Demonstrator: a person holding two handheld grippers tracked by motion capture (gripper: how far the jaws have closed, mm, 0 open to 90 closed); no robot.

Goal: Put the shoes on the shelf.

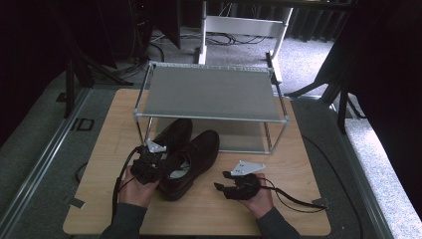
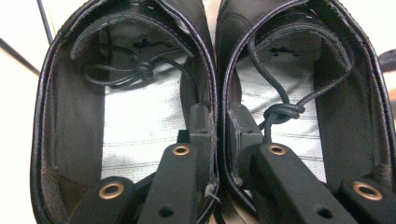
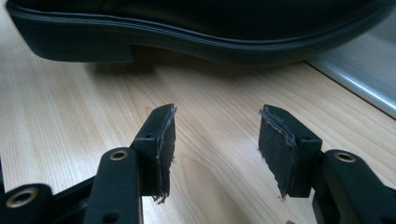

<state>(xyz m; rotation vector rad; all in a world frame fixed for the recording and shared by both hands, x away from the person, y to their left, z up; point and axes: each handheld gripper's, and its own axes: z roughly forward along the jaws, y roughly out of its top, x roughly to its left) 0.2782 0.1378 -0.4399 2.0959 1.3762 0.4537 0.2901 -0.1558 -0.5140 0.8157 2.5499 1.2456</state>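
Note:
Two black leather lace-up shoes stand side by side on the wooden table (image 1: 94, 169), the left shoe (image 1: 178, 130) and the right shoe (image 1: 203, 148), toes toward a rack. My left gripper (image 1: 168, 162) reaches in from the heel end with one jaw inside each shoe. In the left gripper view it (image 2: 220, 125) pinches the touching inner walls of the left shoe (image 2: 70, 121) and the right shoe (image 2: 348, 116). My right gripper (image 1: 220, 180) sits open just right of the right shoe's heel, low over the table. In the right gripper view it (image 3: 215, 135) holds nothing, and the shoe's sole (image 3: 187, 37) lies ahead.
A two-tier metal shoe rack (image 1: 209, 92) stands behind the shoes, its lower shelf rail (image 3: 359, 81) close to the shoe's toe. Bare wood lies left and right of the shoes. Cables trail from both grippers over the table's front part.

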